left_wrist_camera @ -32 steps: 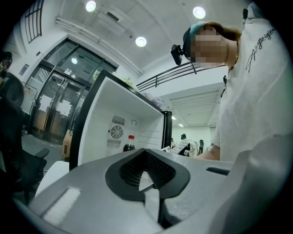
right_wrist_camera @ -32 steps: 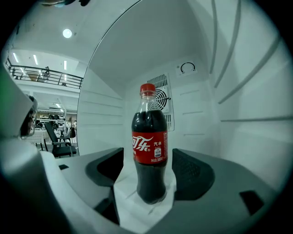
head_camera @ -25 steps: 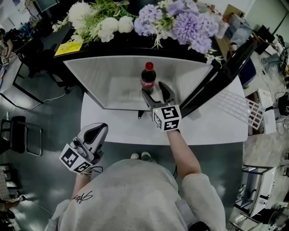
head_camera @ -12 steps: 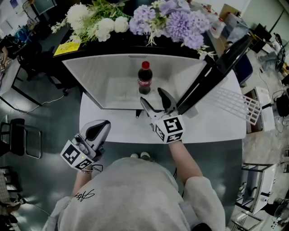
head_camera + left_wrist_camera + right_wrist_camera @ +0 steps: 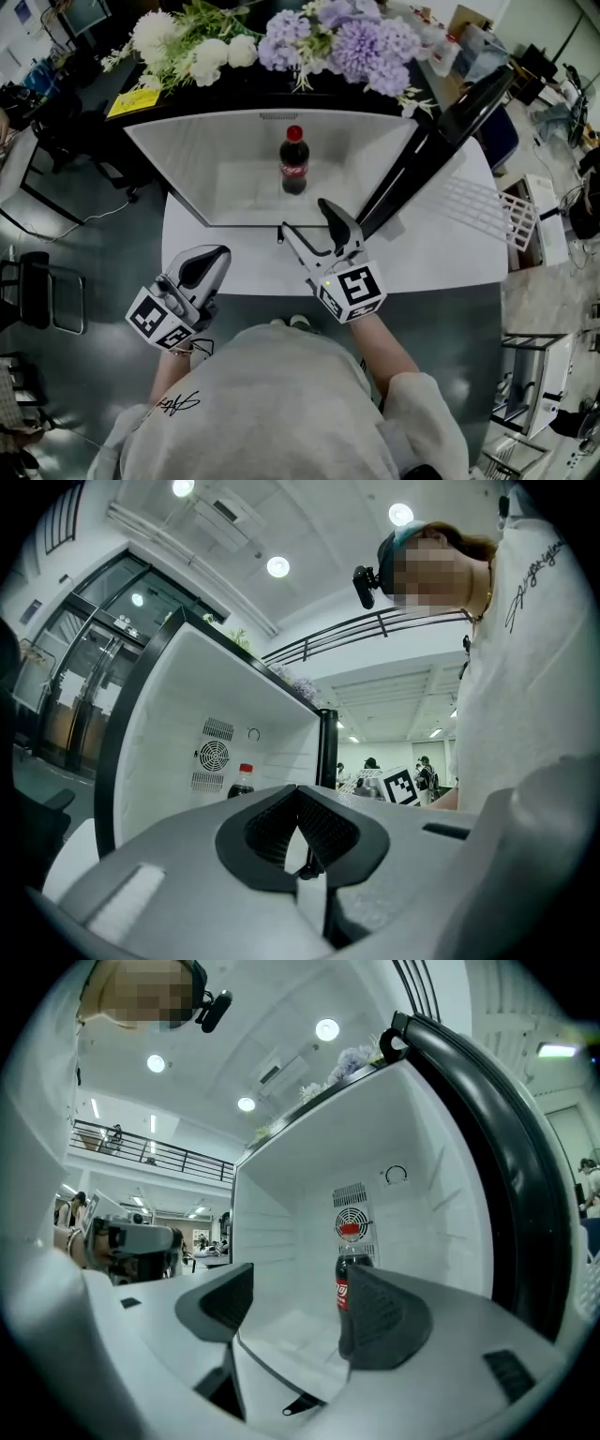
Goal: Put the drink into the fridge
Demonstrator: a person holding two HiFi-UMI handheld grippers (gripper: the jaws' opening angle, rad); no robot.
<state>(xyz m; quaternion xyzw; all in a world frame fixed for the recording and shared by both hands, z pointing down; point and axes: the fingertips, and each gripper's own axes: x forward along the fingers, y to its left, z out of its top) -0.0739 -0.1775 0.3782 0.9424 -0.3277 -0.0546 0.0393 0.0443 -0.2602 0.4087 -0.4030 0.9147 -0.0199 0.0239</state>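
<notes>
- Inside the open fridge (image 5: pixel 178 161), a drink bottle (image 5: pixel 293 161) with a red cap and red label stands upright on the white floor. It is set back from the front edge, about midway between the side walls.
- The right gripper (image 5: pixel 307 225) sits just in front of the fridge opening, over the white table (image 5: pixel 441 267). Its jaws are spread wide with nothing between them, and it is clear of the bottle.
- In the right gripper view, the bottle (image 5: pixel 349 1279) shows beyond the gap of the gripper (image 5: pixel 295 1312). The right-hand jaw covers part of its lower half. A round fan vent (image 5: pixel 350 1225) sits on the back wall directly above the bottle's cap.
- The left gripper (image 5: pixel 208 261) hangs low at the person's left side, off the table's front corner. Its jaws are pressed together and hold nothing.
- In the left gripper view, the closed tips of the gripper (image 5: pixel 298 832) fill the foreground. Behind them the bottle (image 5: pixel 242 780) shows small inside the fridge, under a fan grille (image 5: pixel 214 756).
- The black fridge door (image 5: pixel 431 141) is swung open to the right, just beside the right gripper.
- Purple flowers (image 5: pixel 361 42) and white flowers (image 5: pixel 187 47) lie along the top of the fridge.
- To the right of the door, what looks like a white wire shelf (image 5: pixel 487 217) lies flat on the table.
</notes>
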